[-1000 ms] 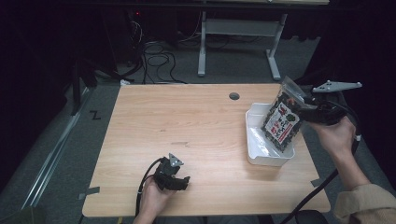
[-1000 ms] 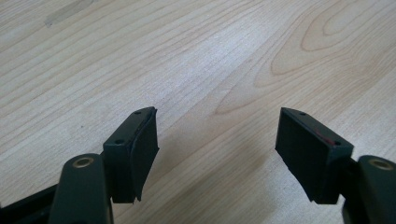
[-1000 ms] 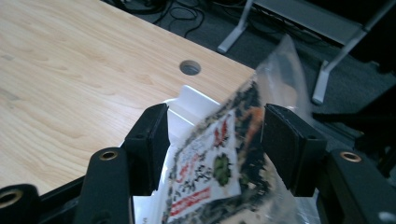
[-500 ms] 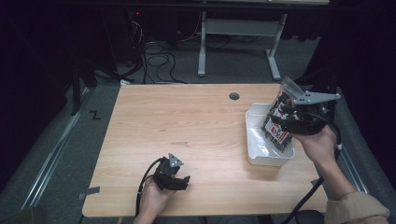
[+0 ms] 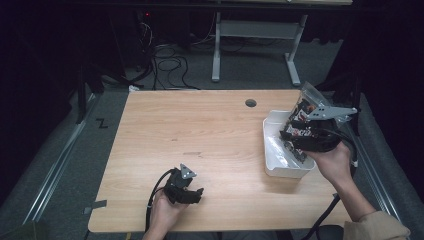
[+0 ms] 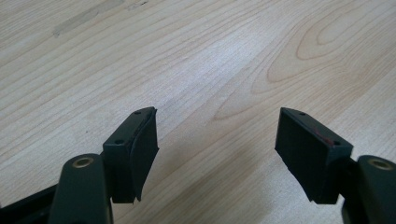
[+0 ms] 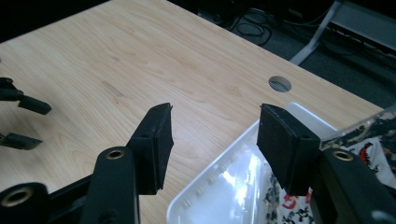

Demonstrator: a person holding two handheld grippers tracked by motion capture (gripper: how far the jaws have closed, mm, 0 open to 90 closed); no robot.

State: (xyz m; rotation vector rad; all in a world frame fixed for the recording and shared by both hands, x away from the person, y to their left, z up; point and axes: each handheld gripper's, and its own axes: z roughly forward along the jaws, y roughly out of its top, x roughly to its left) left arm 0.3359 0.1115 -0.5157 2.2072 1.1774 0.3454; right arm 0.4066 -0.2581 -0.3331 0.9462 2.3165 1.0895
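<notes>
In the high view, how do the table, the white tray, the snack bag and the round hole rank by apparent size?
1. table
2. white tray
3. snack bag, partly hidden, so its place is unsure
4. round hole

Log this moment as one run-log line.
left gripper: open, over bare table | right gripper: open, above white tray | snack bag: in tray

One wooden surface [image 5: 210, 135]. One white tray [image 5: 272, 125]. One printed snack packet [image 5: 300, 127]. Two hand-held grippers: left hand-held gripper [image 5: 196, 194], right hand-held gripper [image 5: 287, 134]. One cable hole [image 5: 250, 103].
</notes>
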